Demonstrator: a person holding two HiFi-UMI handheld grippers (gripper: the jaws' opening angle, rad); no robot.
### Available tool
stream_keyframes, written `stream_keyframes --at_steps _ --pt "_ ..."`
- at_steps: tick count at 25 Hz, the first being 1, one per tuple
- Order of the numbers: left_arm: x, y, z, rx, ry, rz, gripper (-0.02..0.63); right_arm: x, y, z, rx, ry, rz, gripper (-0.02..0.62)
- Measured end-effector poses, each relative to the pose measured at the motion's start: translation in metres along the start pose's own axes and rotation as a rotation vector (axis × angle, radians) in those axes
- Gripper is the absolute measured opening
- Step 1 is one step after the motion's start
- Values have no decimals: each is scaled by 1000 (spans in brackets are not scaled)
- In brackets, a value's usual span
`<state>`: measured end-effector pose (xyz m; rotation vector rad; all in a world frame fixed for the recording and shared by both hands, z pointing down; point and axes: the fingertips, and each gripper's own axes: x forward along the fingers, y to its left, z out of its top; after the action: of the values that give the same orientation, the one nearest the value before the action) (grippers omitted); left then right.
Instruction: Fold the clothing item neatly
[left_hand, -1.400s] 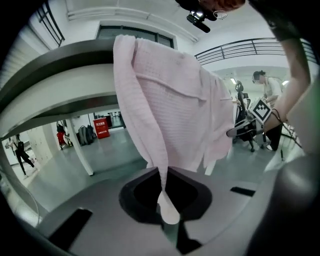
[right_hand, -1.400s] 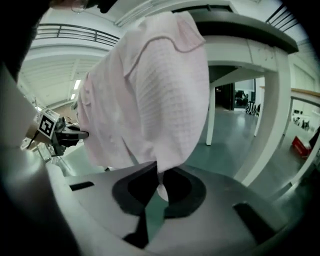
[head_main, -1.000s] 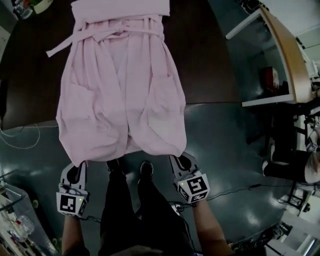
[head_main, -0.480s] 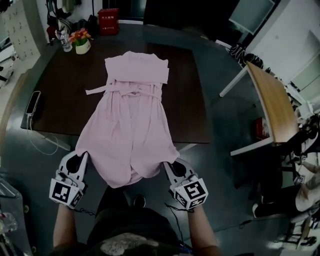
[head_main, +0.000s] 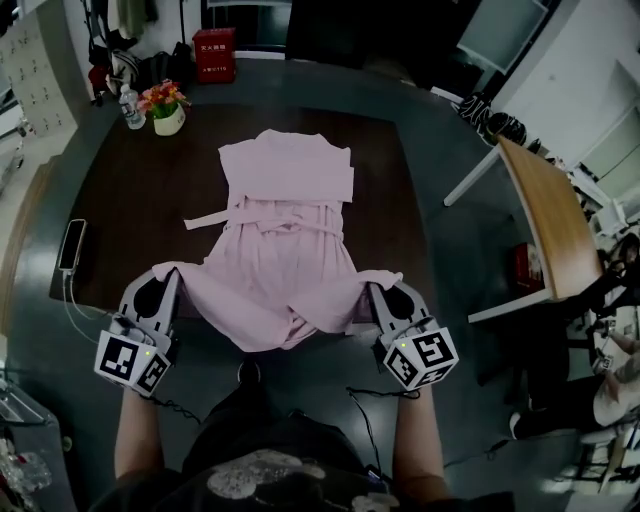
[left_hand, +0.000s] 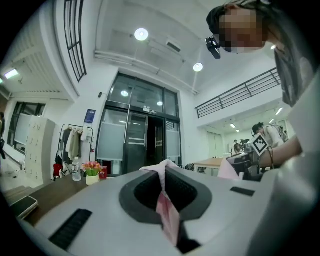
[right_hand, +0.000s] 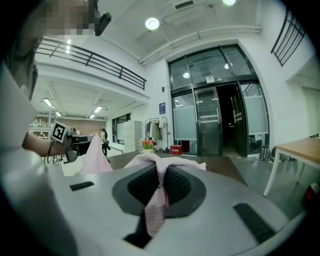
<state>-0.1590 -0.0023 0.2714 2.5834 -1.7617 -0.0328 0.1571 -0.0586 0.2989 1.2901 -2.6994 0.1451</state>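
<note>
While flowerpot (head_main: 166, 108) stands apart, robe (head_main: 285, 230) spans table (head_main: 125, 215)

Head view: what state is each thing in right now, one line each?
pink robe: belt tied, upper part flat on the table, hem held up, sagging in the middle.
left gripper: shut on one hem corner.
right gripper: shut on the other hem corner.
flower pot: upright.
phone: lying flat.

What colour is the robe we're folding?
The robe is plain pale pink; the head view shows it best.
</note>
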Motion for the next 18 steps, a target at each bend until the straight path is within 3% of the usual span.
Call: stream_keyframes --at_steps 9,15,18 --pt "90 89 14 33 20 -33 15 77 -48 36 -58 9 -128 8" --pt "153 134 17 15 25 33 15 117 -101 48 -18 0 -161 8" --pt "184 155 13 -23 43 92 15 155 -125 53 -11 14 -113 8"
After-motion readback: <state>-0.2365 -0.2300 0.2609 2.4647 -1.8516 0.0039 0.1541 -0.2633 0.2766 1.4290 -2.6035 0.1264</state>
